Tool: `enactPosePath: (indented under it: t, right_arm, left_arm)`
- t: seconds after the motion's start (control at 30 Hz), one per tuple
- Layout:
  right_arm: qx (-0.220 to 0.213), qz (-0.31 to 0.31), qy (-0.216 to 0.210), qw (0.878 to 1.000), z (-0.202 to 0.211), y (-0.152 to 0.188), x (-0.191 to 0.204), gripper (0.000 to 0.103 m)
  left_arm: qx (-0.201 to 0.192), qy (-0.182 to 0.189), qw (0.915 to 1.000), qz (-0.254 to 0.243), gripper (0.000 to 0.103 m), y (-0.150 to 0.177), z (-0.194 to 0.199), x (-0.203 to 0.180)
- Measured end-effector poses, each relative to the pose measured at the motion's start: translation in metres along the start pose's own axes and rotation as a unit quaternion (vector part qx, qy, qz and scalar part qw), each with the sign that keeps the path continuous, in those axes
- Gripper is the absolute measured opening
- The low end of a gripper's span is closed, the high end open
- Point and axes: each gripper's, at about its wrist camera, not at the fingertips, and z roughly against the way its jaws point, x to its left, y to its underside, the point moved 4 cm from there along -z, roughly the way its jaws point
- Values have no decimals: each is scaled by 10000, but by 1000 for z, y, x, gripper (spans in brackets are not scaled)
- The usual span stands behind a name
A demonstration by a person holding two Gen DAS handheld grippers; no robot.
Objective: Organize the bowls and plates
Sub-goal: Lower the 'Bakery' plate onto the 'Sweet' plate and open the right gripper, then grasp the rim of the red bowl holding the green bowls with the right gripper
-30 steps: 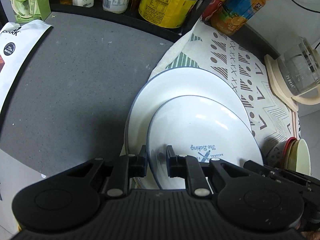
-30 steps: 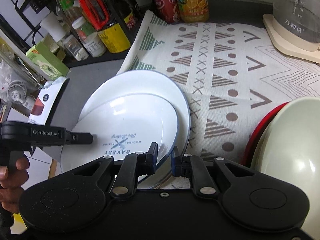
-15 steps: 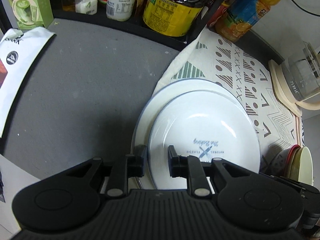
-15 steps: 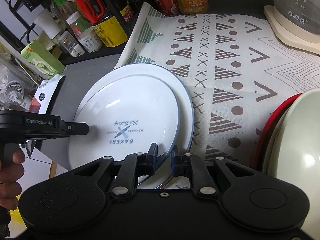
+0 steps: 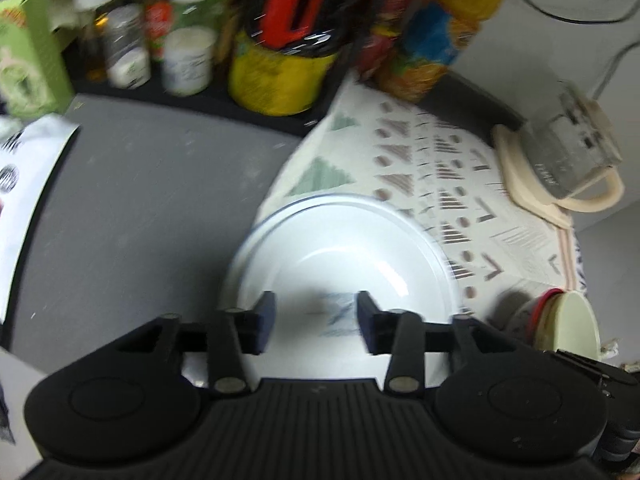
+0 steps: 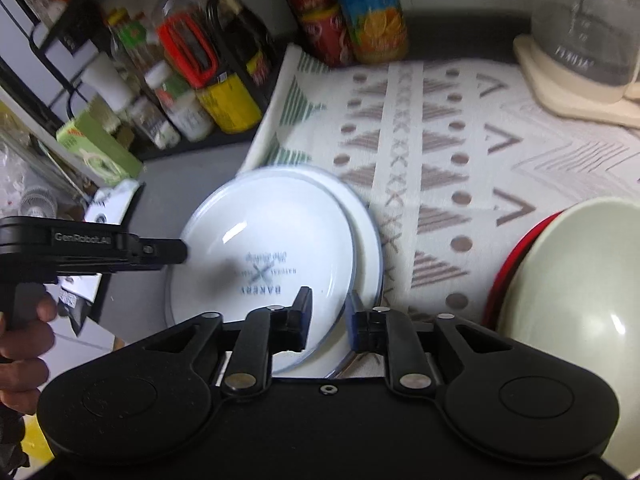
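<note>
Both grippers are letting go: the left gripper [image 5: 316, 322] and right gripper [image 6: 328, 320] are opening, pads clear of the rim. The bakery plate [image 6: 264, 256] is sitting nested on the larger plate [image 6: 366, 240], presumably to stack them.

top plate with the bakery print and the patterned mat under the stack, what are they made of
Top plate: looks like glazed ceramic or porcelain, glossy white with a thin blue rim; bright streak highlights show the sheen, though melamine is possible. Patterned mat: seems woven fabric, matte cream with brown and green printed shapes, no shine and a soft edge.

Plate [image 6: 272, 240] atop larger plate [image 6: 366, 240]
</note>
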Motion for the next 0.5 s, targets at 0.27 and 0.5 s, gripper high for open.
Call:
enactPosePath:
  t: [0.27,0.5]
  right_arm:
    - [-959,-290,544,9935,57,-6,-28,54]
    - [-1468,-1018,1089,9779,86,12,-64,69]
  left_arm:
    - [49,571,9946,-869,71,-13,-15,-69]
    - [165,973,9789,-1790,88,-15,-25,-133]
